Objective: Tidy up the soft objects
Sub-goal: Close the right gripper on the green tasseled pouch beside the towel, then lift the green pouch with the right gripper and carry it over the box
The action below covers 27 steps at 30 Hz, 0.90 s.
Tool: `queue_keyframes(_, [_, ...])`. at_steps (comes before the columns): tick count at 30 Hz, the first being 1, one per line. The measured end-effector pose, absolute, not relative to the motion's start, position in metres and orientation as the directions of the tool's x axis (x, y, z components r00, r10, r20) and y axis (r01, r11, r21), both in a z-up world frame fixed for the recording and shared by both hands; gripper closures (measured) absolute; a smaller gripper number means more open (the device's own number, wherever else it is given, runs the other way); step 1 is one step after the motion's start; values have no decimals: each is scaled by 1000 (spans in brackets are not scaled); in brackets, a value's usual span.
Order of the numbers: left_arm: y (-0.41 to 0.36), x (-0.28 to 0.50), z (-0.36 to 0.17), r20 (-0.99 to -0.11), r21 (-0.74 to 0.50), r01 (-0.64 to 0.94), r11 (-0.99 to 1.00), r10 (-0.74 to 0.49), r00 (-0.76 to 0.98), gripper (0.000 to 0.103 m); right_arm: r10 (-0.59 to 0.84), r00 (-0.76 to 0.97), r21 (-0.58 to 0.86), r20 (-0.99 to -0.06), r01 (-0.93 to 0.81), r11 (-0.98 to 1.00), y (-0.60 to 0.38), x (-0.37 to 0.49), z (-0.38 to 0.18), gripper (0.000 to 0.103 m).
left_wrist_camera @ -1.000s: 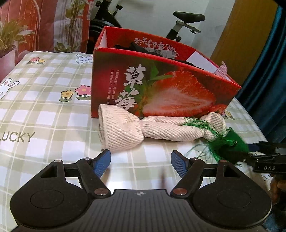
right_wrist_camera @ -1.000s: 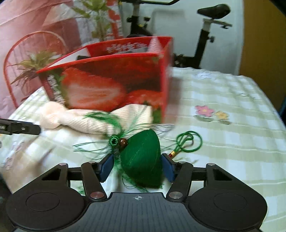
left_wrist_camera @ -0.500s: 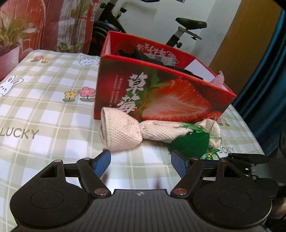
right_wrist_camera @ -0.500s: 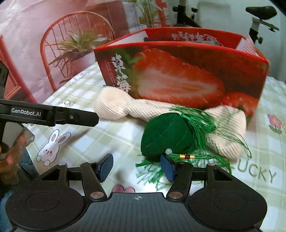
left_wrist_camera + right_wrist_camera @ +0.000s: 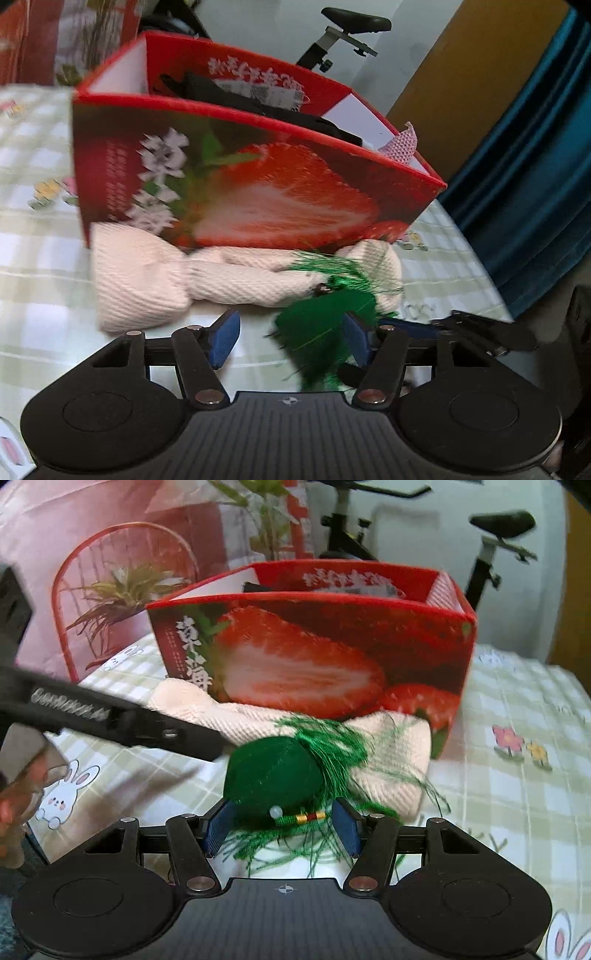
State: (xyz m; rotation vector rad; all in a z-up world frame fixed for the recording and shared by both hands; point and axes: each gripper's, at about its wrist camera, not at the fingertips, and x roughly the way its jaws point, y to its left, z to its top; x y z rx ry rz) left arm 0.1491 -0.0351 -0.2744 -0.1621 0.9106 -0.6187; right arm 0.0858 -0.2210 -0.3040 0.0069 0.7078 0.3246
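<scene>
The green tasselled pouch (image 5: 275,775) is sitting between the jaws of the right gripper (image 5: 282,827), which are closing on its sides and carrying it just in front of the red strawberry box (image 5: 332,653), above the cream knitted hat (image 5: 388,760) that is lying on the worktop against the box's front wall. In the left wrist view the same pouch (image 5: 325,325) is hanging inside the span of the left gripper (image 5: 288,341), whose jaws have just been narrowing; its right pad looks to be touching the pouch while its left pad is standing clear, so these jaws are reading as open rather than gripping. This looks like a handover or a two-gripper steadying of the pouch on its way to the box, which is already holding dark items and a pink mesh piece (image 5: 400,146) at its far corner. The main risk is the loose green tassel threads (image 5: 332,738), which are trailing over the hat and below the pads: they could be snagging on the knit and dragging the hat along, or catching under a pad. If the right jaws are letting go before the left ones are pressing from both sides, the soft pouch may be slipping down onto the checked tablecloth (image 5: 517,805). The two grippers are also working very close together, so their fingers could be knocking each other.
</scene>
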Motion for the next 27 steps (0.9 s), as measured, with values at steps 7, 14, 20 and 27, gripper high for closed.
queue_keyframes(7, [-40,161,-296,-668,-509,391,767,-638,384,39,315,713,106,-627,-322,941,-214,97,-312,47])
queue_keyframes(14, [-49,160,-303,-649,-541,395,742,-667,365,44,318,714,116,-623,-318,941,-211,98,-316,48])
queue_keyframes(20, [-49,144,-275,-619,-481,453,750,-657,430,46,350,745,143,-568,-329,933,-216,88,-296,49])
queue_keyframes(27, [-36,131,-219,-545,-446,487,751,-660,518,46,374,794,123,-480,-361,924,-212,81,-250,49])
